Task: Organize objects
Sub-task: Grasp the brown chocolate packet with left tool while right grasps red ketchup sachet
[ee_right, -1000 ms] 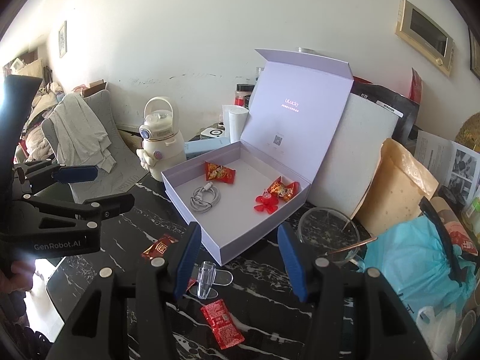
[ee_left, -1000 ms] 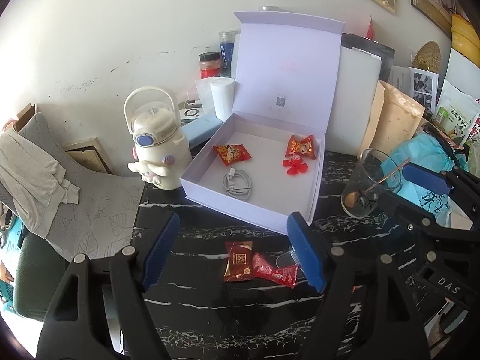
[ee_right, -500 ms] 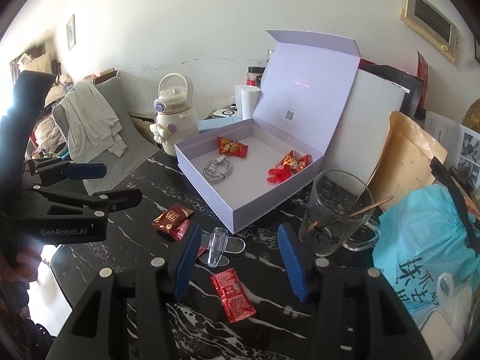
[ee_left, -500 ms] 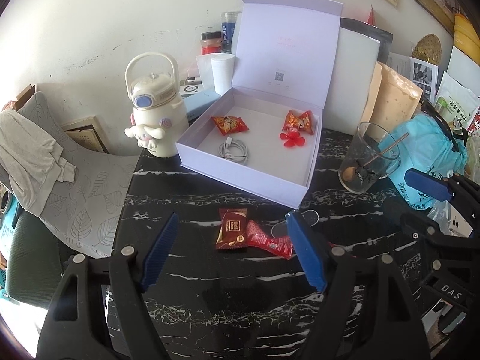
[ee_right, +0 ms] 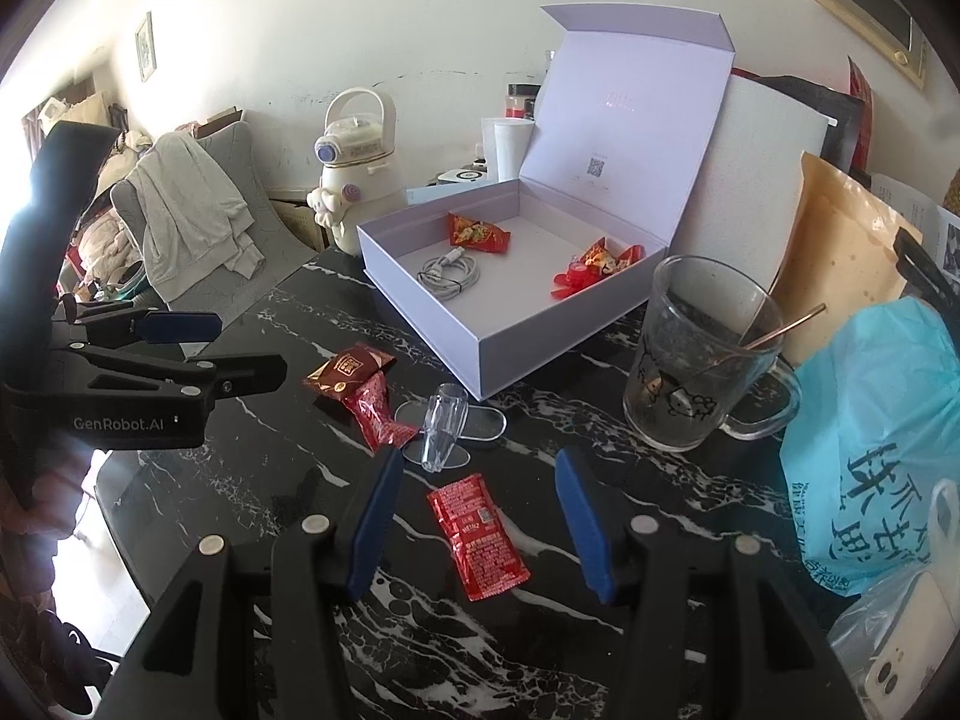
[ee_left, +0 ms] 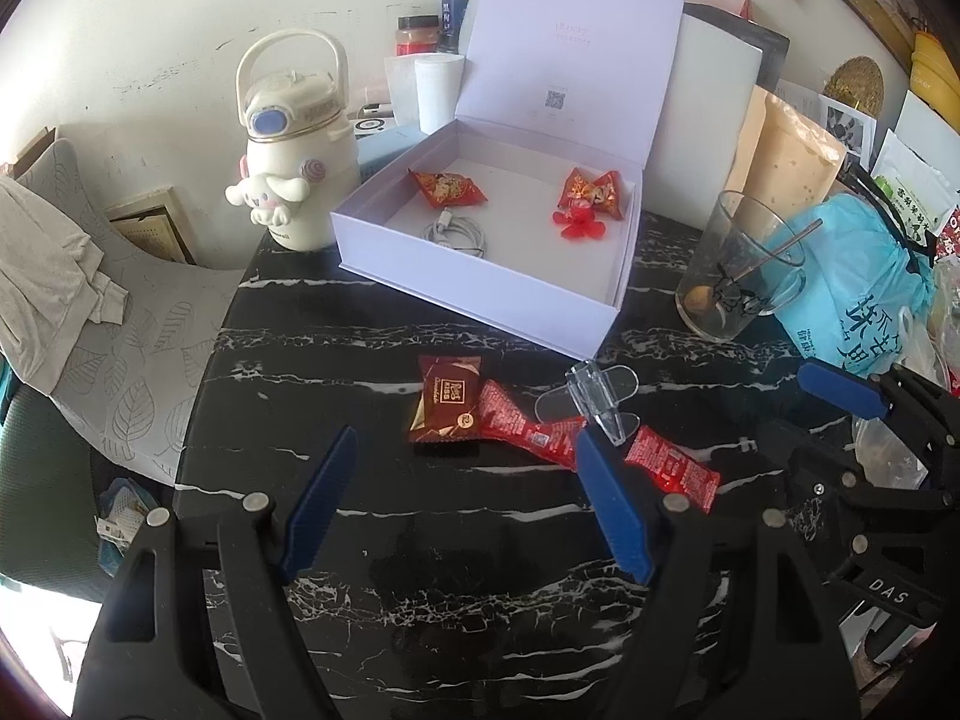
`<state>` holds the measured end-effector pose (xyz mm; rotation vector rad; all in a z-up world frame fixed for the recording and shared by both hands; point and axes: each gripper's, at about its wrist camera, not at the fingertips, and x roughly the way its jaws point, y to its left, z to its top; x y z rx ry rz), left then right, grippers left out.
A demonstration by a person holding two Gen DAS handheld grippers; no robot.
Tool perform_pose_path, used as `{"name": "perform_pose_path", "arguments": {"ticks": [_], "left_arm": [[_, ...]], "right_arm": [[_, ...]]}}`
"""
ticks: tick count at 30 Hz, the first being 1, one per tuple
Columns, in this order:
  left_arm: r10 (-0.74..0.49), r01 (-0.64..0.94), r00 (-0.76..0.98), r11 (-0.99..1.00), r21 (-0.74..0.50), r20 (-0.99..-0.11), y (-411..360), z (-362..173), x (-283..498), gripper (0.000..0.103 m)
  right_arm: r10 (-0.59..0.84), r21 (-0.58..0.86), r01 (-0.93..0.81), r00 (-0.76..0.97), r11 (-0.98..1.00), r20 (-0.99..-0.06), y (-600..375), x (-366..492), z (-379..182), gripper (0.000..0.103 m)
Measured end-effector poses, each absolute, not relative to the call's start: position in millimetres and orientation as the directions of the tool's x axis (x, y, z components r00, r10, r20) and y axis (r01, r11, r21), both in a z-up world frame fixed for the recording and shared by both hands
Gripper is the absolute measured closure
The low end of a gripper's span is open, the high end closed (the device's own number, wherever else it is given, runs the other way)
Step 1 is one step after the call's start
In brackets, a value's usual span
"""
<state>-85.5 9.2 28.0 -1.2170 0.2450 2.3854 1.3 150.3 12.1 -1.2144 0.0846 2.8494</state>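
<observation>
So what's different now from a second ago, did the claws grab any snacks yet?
Not yet. Both the left gripper and right gripper have come down closer to the table, jaws open and empty. The red packets, clear clip and purple box stayed put.

The left gripper (ee_right: 180, 354) carries the white marking "GenRobot.AI" on its black body. The right gripper (ee_left: 840, 414) carries the white letters "DAS" on its body. The red sachet (ee_right: 478, 536) is printed "HEINZ". The lid of the open box (ee_left: 570, 54) bears a QR code and a faint line of lettering, too pale to read. The blue bag (ee_right: 882, 438) bears large dark Chinese characters. The brown packet (ee_left: 447, 399) has a gold label, with only "KISS" partly legible.
</observation>
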Motion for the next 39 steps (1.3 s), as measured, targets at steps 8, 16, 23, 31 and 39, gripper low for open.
{"name": "perform_pose_path", "arguments": {"ticks": [8,16,23,31,39], "left_arm": [[0.310,-0.469,-0.465,-0.881,-0.067,-0.829,9.8,4.1,-90.9,0.029],[0.317,-0.473,-0.433,-0.877,-0.086,-0.844,12.0,-14.0,-105.9,0.029],[0.294,-0.452,-0.422,-0.888,-0.082,-0.858,11.5,-27.4,-129.2,0.029],[0.251,-0.492,-0.397,-0.870,-0.027,-0.883,18.9,-42.3,-150.4,0.029],[0.241,-0.502,-0.380,-0.865,-0.020,-0.893,25.2,-55.3,-165.6,0.029]], "right_arm": [[-0.020,0.052,-0.029,-0.660,-0.998,-0.751,149.4,-2.8,-14.2,0.049],[-0.053,0.086,-0.023,-0.620,-0.996,-0.783,157.5,-10.0,-39.0,0.049],[-0.057,0.082,-0.015,-0.589,-0.997,-0.806,162.8,-15.3,-57.1,0.049],[-0.057,0.063,0.009,-0.571,-0.998,-0.819,164.6,-16.4,-66.4,0.049],[-0.029,0.017,0.026,-0.556,-1.000,-0.831,162.9,-22.0,-71.4,0.049]]}}
